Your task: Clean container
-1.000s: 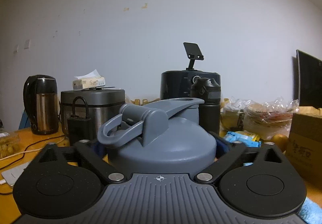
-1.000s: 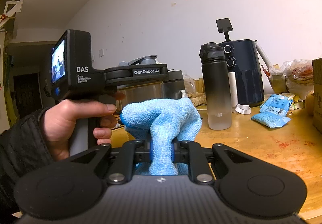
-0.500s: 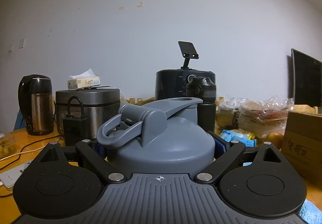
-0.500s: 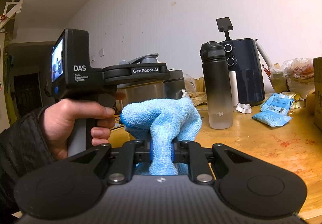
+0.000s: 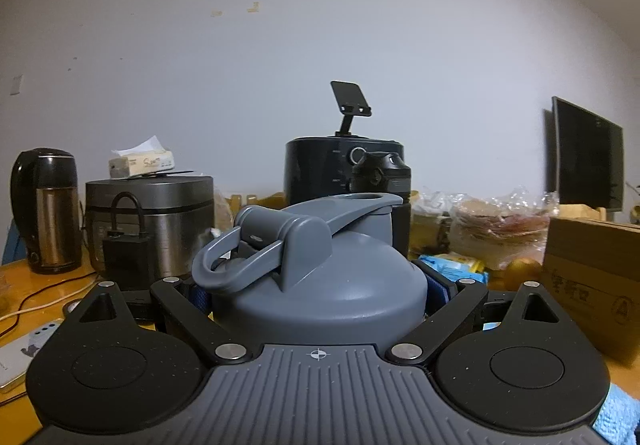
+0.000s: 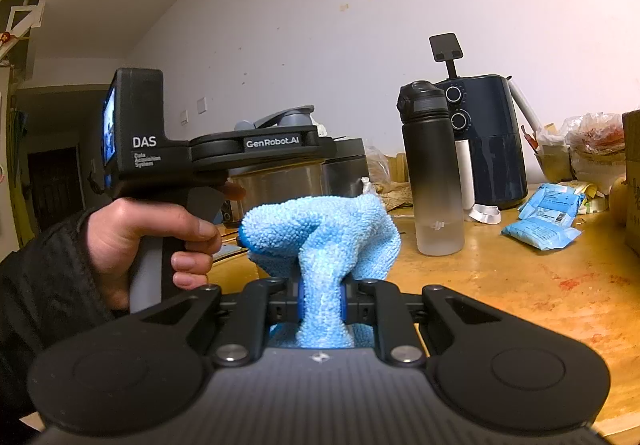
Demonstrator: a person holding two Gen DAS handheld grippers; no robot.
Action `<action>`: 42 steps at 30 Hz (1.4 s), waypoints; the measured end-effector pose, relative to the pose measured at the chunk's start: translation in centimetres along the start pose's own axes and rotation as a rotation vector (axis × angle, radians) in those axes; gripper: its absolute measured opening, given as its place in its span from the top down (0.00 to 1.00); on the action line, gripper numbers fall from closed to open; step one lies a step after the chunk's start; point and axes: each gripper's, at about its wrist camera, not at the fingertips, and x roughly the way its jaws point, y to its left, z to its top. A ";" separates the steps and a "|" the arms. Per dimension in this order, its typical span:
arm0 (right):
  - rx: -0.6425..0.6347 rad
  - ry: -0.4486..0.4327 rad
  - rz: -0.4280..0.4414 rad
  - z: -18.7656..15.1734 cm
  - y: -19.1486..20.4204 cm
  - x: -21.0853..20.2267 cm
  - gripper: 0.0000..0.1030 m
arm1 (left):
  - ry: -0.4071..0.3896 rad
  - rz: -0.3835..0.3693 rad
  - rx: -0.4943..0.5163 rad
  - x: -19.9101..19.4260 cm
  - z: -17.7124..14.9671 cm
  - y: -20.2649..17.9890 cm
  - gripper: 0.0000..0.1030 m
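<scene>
The left gripper (image 5: 318,297) has its fingers spread wide and clamped on the grey plastic shaker container (image 5: 320,285), lid with carry loop uppermost. The right gripper (image 6: 320,301) has its fingers pressed nearly together, pinching one fluffy light-blue microfibre cloth (image 6: 320,233) bunched ahead of them. Judged step: container held ready, wiping not yet begun. Next, the cloth must meet the container's surface. One container, one cloth, two grippers.

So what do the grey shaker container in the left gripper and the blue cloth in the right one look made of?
Grey shaker container with flip-cap lid: looks like matte moulded plastic, with an even grey surface and soft highlights. Blue cloth: probably microfibre terry, with a fuzzy looped pile, bunching softly where the right gripper pinches it.
</scene>
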 end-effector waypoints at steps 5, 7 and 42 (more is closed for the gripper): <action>-0.001 -0.003 0.000 0.0 0.0 -0.1 0.90 | -0.001 -0.023 0.007 0.1 -0.1 0.3 0.07; -0.001 -0.005 0.000 0.1 0.0 -0.1 0.90 | 0.001 -0.040 0.007 0.2 0.0 0.5 0.07; 0.003 0.009 0.011 -0.1 0.1 0.3 0.89 | 0.015 -0.481 0.041 1.7 -0.6 5.4 0.07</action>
